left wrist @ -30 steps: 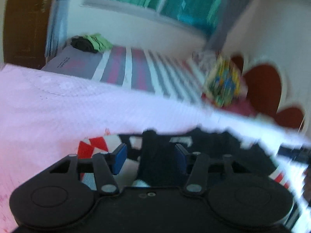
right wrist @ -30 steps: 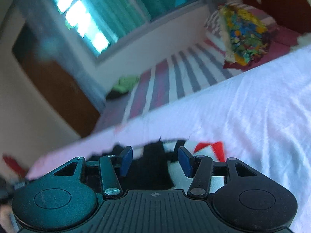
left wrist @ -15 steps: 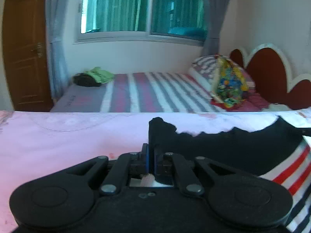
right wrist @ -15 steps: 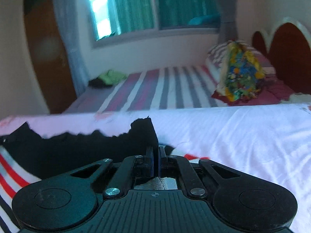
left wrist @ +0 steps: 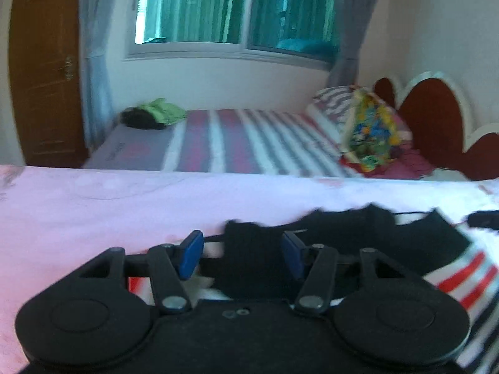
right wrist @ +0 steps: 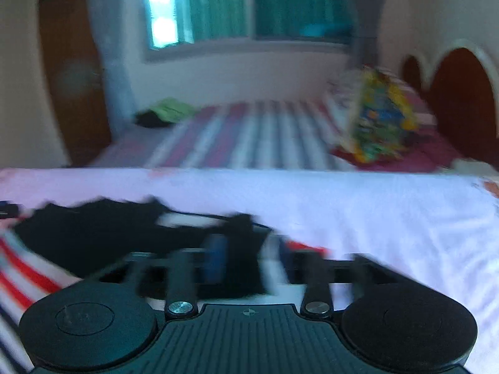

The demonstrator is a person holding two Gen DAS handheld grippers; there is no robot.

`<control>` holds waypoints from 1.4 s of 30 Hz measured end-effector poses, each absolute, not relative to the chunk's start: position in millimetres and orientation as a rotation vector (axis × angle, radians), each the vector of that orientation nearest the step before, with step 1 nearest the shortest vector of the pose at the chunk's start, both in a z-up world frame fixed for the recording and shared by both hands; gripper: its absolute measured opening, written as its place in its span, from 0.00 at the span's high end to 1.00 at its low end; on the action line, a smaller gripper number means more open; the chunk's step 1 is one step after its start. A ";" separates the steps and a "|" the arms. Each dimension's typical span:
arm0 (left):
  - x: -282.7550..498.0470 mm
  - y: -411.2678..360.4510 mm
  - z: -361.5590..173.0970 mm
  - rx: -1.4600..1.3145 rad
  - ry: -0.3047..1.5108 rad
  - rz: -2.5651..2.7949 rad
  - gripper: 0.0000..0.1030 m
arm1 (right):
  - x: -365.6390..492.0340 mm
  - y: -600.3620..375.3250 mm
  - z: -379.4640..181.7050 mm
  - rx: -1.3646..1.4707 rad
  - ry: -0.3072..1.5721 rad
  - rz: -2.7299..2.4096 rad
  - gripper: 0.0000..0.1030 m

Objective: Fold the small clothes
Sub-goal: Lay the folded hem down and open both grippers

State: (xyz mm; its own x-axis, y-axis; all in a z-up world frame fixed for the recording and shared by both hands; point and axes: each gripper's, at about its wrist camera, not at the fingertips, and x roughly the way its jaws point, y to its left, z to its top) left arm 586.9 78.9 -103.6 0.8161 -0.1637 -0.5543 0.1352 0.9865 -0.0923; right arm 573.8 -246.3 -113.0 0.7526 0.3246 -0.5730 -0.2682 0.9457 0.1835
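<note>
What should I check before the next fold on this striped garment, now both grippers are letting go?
1. Left gripper free of cloth: ok, jaws opening, pads apart, the black edge between them unpinched.
2. Right gripper free of cloth: cannot tell, jaws opening but the view is blurred.
3. Garment lying on the pink sheet: ok.
4. Black edge folded flat and even: not ok, its outline looks ragged.
5. Space beyond the garment: ok, bare sheet ahead in both views.
</note>
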 end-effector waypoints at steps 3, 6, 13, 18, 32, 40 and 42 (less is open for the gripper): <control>590.6 35.0 -106.1 -0.024 0.628 -0.257 0.48 | 578.6 -196.9 -117.2 0.031 0.686 0.426 0.65; 592.2 0.9 -117.0 0.031 0.667 -0.312 0.47 | 582.7 -162.9 -132.6 -0.002 0.746 0.453 0.69; 582.1 55.8 -140.6 0.090 0.727 -0.224 0.45 | 574.9 -217.1 -150.1 -0.117 0.746 0.266 0.69; 568.7 66.2 -130.9 0.084 0.712 -0.204 0.48 | 558.7 -232.9 -141.0 -0.090 0.703 0.228 0.70; 513.1 6.9 -138.4 0.149 0.672 -0.329 0.43 | 500.3 -207.5 -144.9 -0.085 0.727 0.307 0.70; 479.1 35.8 -122.5 0.086 0.649 -0.207 0.44 | 457.0 -225.9 -126.5 0.005 0.703 0.253 0.70; 468.8 16.9 -119.5 0.088 0.644 -0.257 0.44 | 443.1 -203.6 -123.8 0.003 0.701 0.313 0.70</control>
